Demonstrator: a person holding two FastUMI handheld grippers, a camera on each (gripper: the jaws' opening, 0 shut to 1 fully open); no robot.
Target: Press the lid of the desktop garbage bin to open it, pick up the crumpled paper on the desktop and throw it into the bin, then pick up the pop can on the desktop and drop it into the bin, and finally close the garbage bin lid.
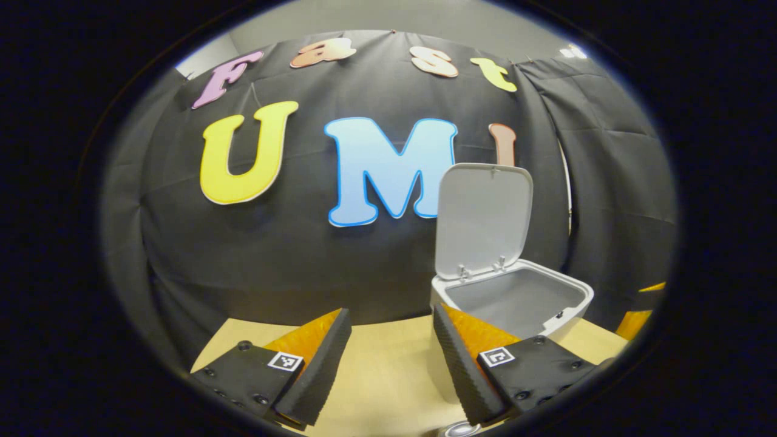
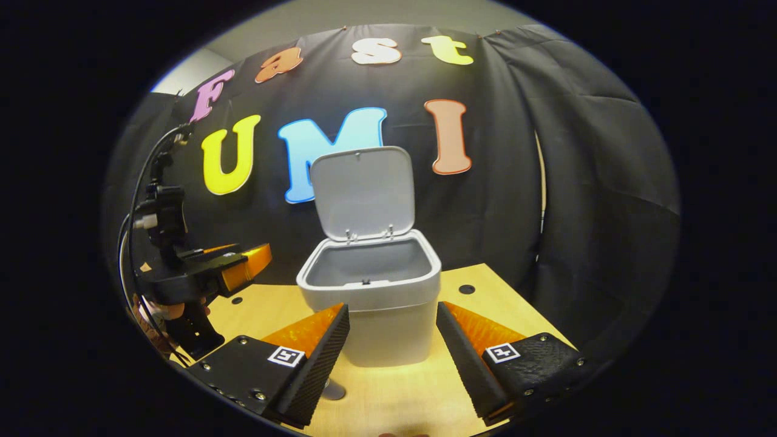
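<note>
The bin is standing on the table just ahead of the right gripper, its lid upright. Both grippers are gaping wide, empty. The left gripper is hovering left of the bin, level.

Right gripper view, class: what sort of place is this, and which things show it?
Probably a staged recording booth: black cloth wall behind a wooden table, a desktop bin with its lid raised, and handheld grippers.
</note>
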